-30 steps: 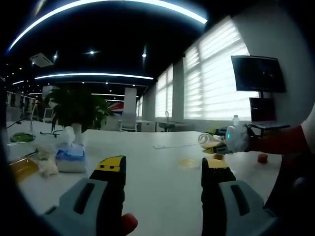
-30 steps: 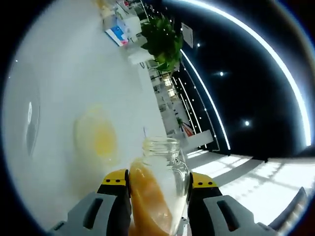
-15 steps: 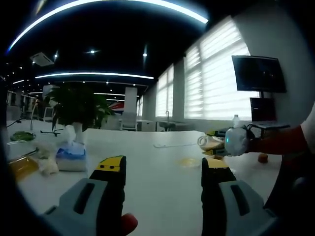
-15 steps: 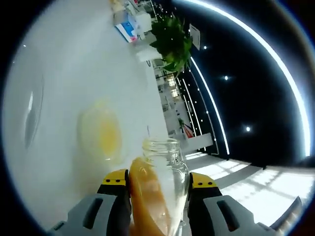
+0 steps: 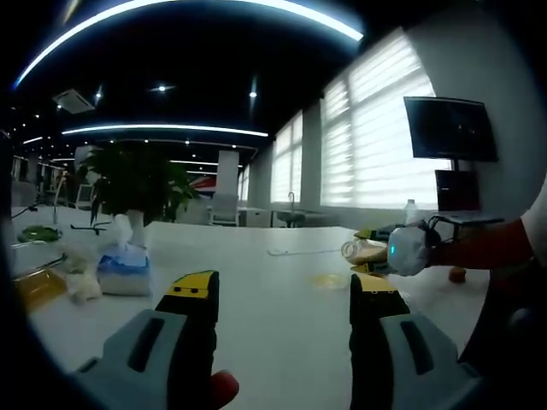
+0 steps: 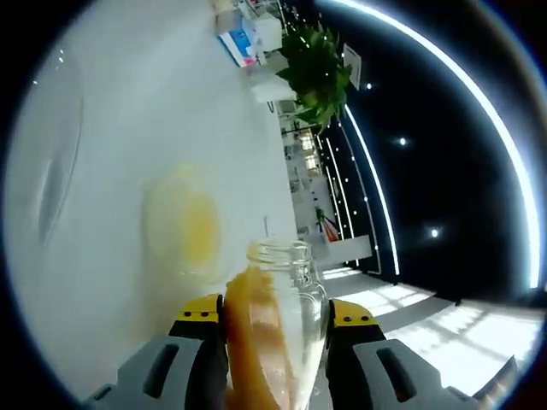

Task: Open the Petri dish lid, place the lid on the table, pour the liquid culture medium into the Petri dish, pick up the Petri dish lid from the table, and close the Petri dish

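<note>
In the right gripper view my right gripper (image 6: 275, 314) is shut on a glass bottle (image 6: 275, 325) of orange liquid, tipped on its side with its open mouth beside the Petri dish (image 6: 185, 224). The dish lies uncovered on the white table (image 6: 102, 128) with yellow medium in it. Its clear lid (image 6: 53, 184) lies flat farther off on the table. In the left gripper view my left gripper (image 5: 284, 289) is open over the table with nothing between its fingers; the Petri dish (image 5: 329, 280) lies ahead, and the bottle (image 5: 363, 250) is held by the other gripper at the right.
A potted plant (image 5: 135, 184), a tissue pack (image 5: 124, 275) and a container of yellow liquid (image 5: 36, 286) stand at the table's left. A small orange object (image 5: 457, 274) lies at the right, near a person's red sleeve (image 5: 487, 243). A monitor (image 5: 450, 128) hangs by the windows.
The bottle has tipped a little further over the dish, and the orange liquid has crept toward its mouth. The left gripper has stayed still.
</note>
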{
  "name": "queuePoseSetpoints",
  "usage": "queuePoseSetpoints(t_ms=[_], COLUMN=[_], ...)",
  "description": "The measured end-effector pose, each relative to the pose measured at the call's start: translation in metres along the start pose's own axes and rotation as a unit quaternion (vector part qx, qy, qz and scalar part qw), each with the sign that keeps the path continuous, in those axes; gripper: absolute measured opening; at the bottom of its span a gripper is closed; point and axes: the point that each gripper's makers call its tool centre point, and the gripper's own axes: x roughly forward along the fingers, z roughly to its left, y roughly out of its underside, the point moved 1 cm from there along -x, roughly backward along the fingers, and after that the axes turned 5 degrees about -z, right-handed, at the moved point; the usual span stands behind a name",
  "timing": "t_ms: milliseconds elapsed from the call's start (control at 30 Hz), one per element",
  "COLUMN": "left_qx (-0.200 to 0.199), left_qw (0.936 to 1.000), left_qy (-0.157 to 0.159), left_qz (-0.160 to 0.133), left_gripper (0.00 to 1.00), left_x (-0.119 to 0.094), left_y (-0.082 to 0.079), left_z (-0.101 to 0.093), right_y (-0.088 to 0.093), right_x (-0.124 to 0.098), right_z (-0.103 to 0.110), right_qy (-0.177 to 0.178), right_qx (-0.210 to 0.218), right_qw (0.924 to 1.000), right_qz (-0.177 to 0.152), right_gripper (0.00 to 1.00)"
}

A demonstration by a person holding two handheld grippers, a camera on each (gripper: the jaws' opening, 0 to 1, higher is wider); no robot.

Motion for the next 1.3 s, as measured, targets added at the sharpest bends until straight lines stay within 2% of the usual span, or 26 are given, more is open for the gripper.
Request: queuePoseSetpoints(t_ms=[1300], left_qx=[-0.014], left_qw=[0.9999], left_qy=[-0.004], left_qz=[-0.003], left_gripper=[0.54], left_x=[-0.003], left_y=[0.005], left_z=[0.003], right_y=[0.001], right_x=[0.005], right_z=[0.013], right_qy=[-0.026], right_qx=[-0.043], right_qw=[0.9987], right_qz=[0.005], right_gripper=[0.40])
